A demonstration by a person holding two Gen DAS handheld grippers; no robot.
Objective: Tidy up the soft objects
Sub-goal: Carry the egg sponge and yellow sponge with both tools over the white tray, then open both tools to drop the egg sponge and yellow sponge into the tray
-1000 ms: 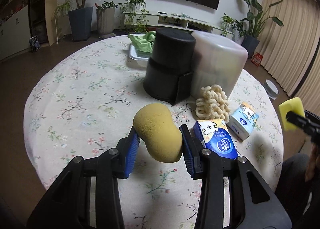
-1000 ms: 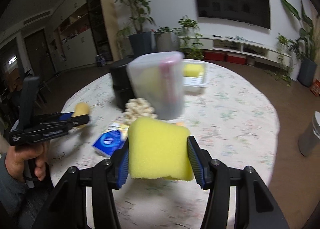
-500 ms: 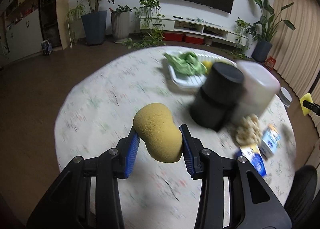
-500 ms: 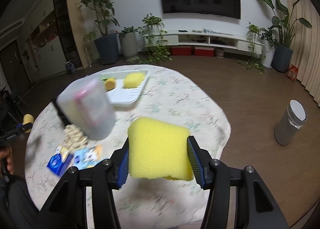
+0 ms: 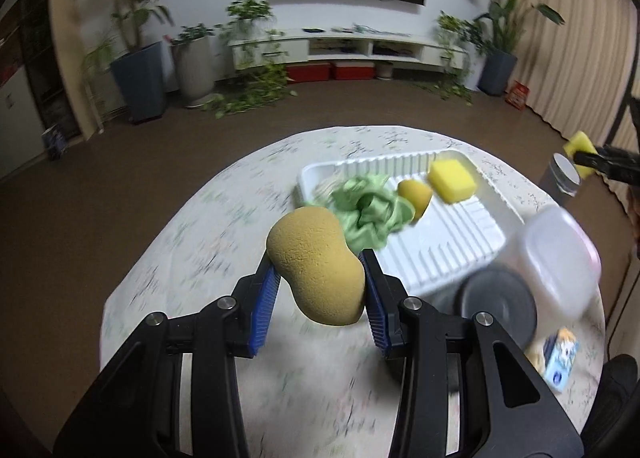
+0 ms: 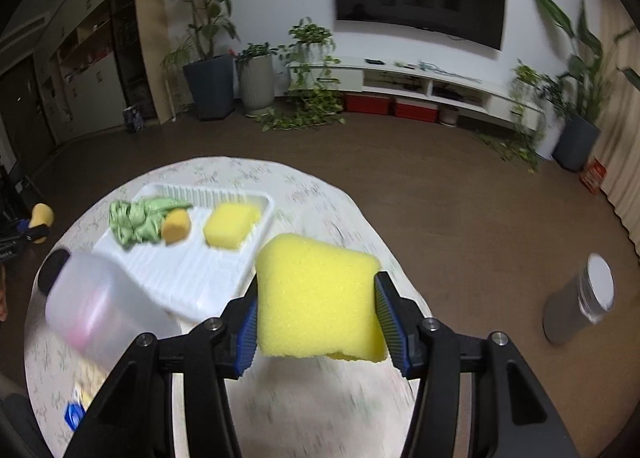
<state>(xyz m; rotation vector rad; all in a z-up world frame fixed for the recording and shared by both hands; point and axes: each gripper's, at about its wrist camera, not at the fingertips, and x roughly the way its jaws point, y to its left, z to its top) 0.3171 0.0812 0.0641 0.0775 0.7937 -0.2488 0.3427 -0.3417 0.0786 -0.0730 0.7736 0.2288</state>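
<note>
Both tongs carry loads above the desk: left tongs pinch a tan sponge, right tongs pinch a yellow sponge. Transport step, likely; the white tray lies at eleven o'clock of the right tongs, so next comes lowering in and releasing.

Right tongs clamped on a square yellow sponge, held above the floral worktop. Beyond, to the left, a white ribbed tray holding a crumpled green cloth, a small orange sponge and another yellow sponge. Blurred translucent container nearer, on the left.
</note>
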